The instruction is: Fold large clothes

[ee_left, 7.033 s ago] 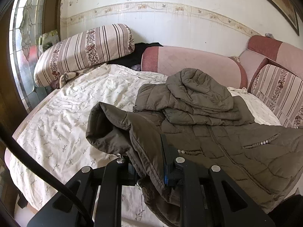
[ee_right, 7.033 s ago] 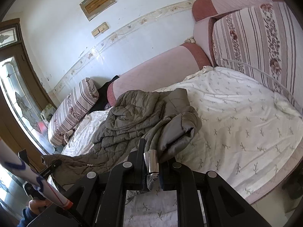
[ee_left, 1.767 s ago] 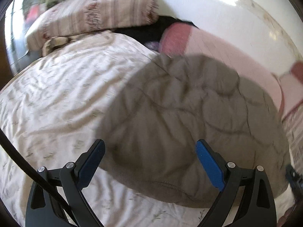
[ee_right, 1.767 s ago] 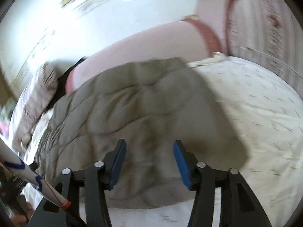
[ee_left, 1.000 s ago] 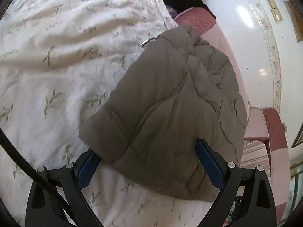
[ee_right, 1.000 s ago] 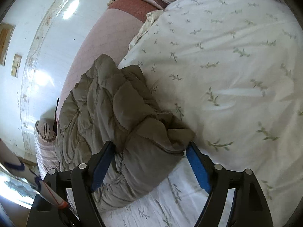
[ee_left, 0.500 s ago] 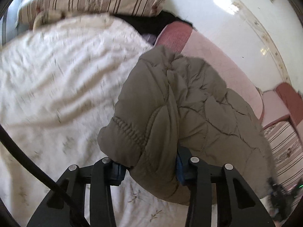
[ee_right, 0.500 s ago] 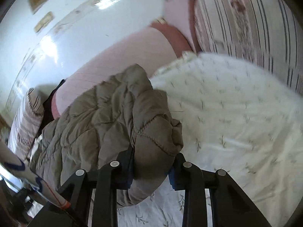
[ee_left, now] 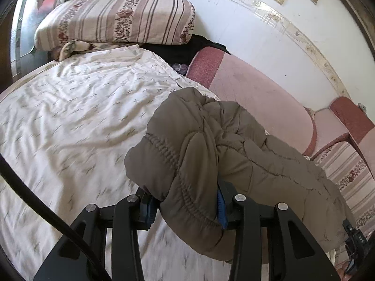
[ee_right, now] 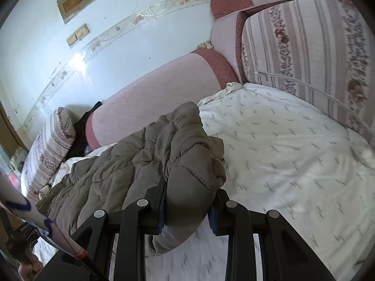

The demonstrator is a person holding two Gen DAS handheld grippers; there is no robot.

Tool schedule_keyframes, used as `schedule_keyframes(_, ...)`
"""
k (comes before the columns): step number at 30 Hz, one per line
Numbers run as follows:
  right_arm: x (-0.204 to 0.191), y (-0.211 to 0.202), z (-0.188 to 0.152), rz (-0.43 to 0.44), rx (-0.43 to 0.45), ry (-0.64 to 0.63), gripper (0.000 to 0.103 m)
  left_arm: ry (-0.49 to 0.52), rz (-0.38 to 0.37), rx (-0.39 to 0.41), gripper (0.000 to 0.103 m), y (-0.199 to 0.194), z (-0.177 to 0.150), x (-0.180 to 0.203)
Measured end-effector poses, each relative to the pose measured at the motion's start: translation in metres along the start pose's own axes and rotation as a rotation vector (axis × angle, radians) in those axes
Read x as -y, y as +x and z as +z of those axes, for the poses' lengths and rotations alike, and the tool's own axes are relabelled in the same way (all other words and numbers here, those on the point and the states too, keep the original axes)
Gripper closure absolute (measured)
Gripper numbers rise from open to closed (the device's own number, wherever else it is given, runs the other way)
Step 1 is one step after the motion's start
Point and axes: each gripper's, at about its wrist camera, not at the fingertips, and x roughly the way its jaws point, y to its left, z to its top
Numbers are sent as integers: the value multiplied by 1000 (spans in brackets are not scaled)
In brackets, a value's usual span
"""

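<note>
An olive quilted puffer jacket [ee_left: 211, 145] lies folded into a thick bundle on a white leaf-print bedsheet [ee_left: 70, 121]. My left gripper [ee_left: 185, 207] is shut on the bundle's left end, with padded fabric bulging between the blue pads. My right gripper [ee_right: 186, 210] is shut on the bundle's right end, seen in the right wrist view as a thick folded roll [ee_right: 182, 164]. The jacket spans between the two grippers and is lifted slightly at both ends.
A pink bolster [ee_left: 253, 86] runs along the tiled wall behind the jacket. Striped floral cushions stand at the left [ee_left: 117, 18] and at the right [ee_right: 304, 46]. A dark garment [ee_left: 187, 46] lies in the gap by the bolster. Sheet extends on both sides.
Both grippers were open around the ends of the folded jacket one second ago. They have closed on it and raised the ends, and the views have tilted back up toward the wall.
</note>
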Motion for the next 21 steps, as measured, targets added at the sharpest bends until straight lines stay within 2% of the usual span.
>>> schedule_keyframes(4, 20, -20, -30, -7, -47, 35, 72, 6, 5, -39, 61, -22, -41, -16)
schedule_keyframes(6, 39, -12, -46, -25, -122, 96, 70, 2, 14, -98, 56, -19, -62, -28)
schedule_keyframes(8, 55, 2, -58, -38, -204, 154, 61, -42, 19, -149, 51, -10, -74, -40)
schedule_keyframes(10, 70, 10, -63, -45, -265, 210, 51, -77, 44, -185, 33, -5, -78, -51)
schedule_keyframes(11, 79, 8, -65, -23, -270, 262, 47, -97, 49, -186, 32, -8, -78, -56)
schedule_keyframes(14, 95, -8, -66, 11, -253, 339, 40, -124, 29, -149, 31, -27, -78, -67)
schedule_keyframes(18, 105, -45, -65, -162, -126, 319, 40, -123, 127, 4, 31, -63, -81, -73)
schedule_keyframes(19, 103, -56, -63, -204, -67, 297, 39, -112, 148, 45, 31, -71, -81, -71)
schedule_keyframes(21, 88, -67, -57, -206, -1, 219, 39, -65, 182, 92, 31, -78, -79, -61)
